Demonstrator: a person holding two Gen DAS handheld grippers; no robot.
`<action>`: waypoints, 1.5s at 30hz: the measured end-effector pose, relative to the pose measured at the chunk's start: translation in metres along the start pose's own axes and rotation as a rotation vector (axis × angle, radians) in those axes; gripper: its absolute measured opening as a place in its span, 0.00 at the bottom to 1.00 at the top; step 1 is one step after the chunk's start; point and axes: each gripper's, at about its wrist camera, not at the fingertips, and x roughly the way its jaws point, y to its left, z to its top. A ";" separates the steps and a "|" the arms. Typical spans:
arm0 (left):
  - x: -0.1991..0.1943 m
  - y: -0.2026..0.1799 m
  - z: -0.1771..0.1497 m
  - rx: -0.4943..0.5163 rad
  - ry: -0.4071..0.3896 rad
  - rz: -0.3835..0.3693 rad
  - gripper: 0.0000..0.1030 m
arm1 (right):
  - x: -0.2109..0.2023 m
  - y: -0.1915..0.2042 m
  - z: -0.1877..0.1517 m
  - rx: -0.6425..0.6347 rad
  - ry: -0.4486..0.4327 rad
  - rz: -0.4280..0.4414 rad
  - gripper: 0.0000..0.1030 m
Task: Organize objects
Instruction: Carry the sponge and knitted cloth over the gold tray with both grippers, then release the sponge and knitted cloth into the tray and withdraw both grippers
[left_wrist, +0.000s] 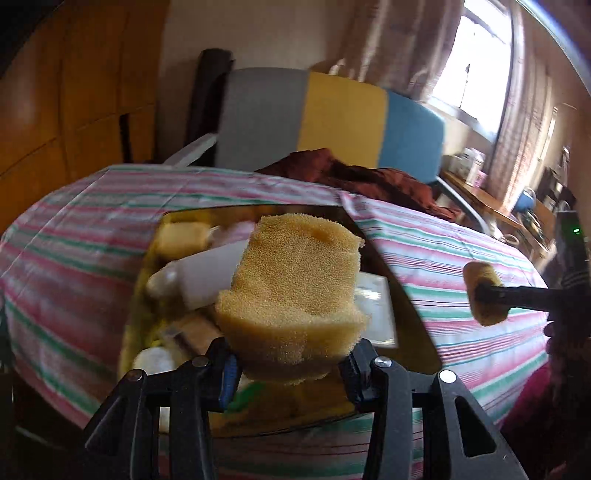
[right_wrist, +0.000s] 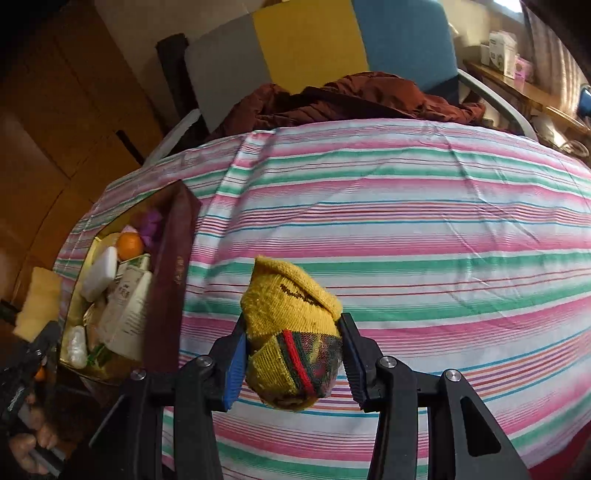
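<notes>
My left gripper (left_wrist: 290, 363) is shut on a yellow sponge (left_wrist: 295, 291) and holds it above an open box (left_wrist: 417, 325) with a gold lining. The box holds a white tube (left_wrist: 207, 277), a smaller sponge (left_wrist: 181, 236) and other small items. My right gripper (right_wrist: 291, 360) is shut on a rolled yellow sock (right_wrist: 291, 332) with red and green stripes, over the striped cloth. In the left wrist view the right gripper (left_wrist: 487, 293) shows at the right with the sock (left_wrist: 480, 273). In the right wrist view the box (right_wrist: 170, 280) lies at the left, with the sponge (right_wrist: 38, 299) beside it.
A pink, green and white striped cloth (right_wrist: 406, 236) covers the table. A dark red garment (right_wrist: 351, 99) lies at its far edge in front of a grey, yellow and blue chair (left_wrist: 332, 114). A cluttered wooden shelf (left_wrist: 491, 199) stands at the right under a window.
</notes>
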 end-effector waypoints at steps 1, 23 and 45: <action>0.000 0.010 -0.002 -0.024 0.005 0.004 0.44 | 0.000 0.015 0.001 -0.017 -0.007 0.028 0.45; 0.036 0.036 -0.010 -0.202 0.093 -0.086 0.51 | 0.073 0.186 0.028 -0.102 0.083 0.334 0.73; 0.030 0.002 -0.016 -0.033 0.081 0.015 0.59 | 0.039 0.171 -0.004 -0.178 -0.076 0.092 1.00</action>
